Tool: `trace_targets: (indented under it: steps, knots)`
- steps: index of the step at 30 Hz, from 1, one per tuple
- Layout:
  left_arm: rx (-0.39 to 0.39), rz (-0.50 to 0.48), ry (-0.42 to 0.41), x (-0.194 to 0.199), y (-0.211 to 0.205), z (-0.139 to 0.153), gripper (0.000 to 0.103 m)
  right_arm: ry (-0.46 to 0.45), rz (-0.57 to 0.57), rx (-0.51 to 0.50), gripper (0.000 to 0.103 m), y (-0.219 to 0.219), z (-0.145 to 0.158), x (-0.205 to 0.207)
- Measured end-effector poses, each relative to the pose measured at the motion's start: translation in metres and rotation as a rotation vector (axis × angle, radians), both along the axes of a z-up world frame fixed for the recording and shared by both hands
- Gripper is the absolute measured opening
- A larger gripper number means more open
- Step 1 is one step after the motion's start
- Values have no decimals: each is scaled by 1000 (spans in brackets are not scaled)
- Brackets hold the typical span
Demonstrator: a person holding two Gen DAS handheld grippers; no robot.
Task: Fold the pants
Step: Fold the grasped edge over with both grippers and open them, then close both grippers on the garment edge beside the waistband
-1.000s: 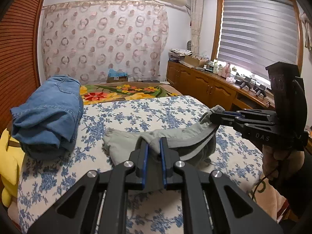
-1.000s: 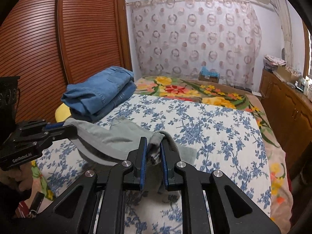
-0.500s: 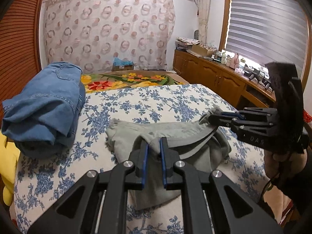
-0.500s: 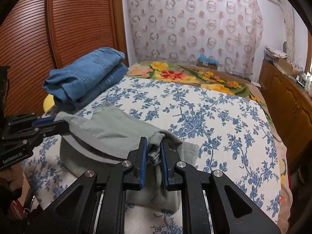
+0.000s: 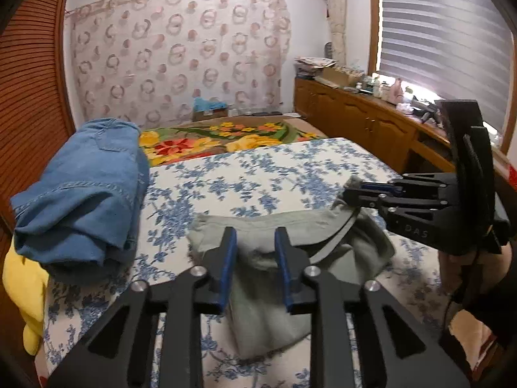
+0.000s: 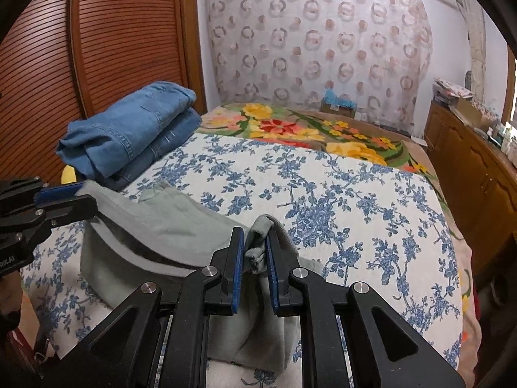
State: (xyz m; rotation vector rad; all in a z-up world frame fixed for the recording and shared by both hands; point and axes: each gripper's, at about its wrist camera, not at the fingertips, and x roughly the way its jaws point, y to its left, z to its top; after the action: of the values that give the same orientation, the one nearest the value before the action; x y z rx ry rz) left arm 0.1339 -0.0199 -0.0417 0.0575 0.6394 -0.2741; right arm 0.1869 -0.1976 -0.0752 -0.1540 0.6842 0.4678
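Grey pants (image 5: 278, 258) lie on bed (image 5: 258, 174), folded over. L gripper (image 5: 255, 258) jaws apart, off cloth, prob. so fold rests flat. R gripper (image 6: 253, 258) pinches corner, prob. keeping edge aligned. Folded jeans (image 5: 84, 194) well apart.

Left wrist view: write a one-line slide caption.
Left tongs open over grey pants; right tongs grip their far edge.

One pair of grey-green pants (image 5: 274, 278) lies on one bed (image 5: 258, 174). Two grippers show (left gripper (image 5: 255, 252), right gripper (image 6: 253, 252)). One folded blue jeans stack (image 5: 84, 190) sits aside.
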Motion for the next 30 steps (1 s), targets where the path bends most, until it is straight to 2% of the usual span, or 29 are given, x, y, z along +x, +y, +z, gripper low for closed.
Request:
trace_targets:
  steps: [5,12,16,18,19,20,25,30]
  knots:
    - [-6,-12,52,5,5,-12,41,18,-7,-16,11,2,-9,9]
    - [1,-19,114,0,5,-34,41,28,-3,1,11,-1,-11,11]
    - [-20,-30,134,-7,7,-44,41,1,7,-9,12,0,-5,7]
    - [-24,-33,143,-9,8,-48,41,-17,8,-15,20,-1,-1,5]
    - [-22,-32,148,-10,7,-49,41,-24,3,-21,31,-1,0,4]
    - [-21,-31,154,-11,8,-51,41,-28,-3,-23,35,-3,2,3]
    - [-43,-33,178,-20,14,-59,41,-5,-4,-7,36,-20,2,-9]
    - [-73,-34,188,-28,19,-63,41,61,9,-1,36,-39,-15,-28]
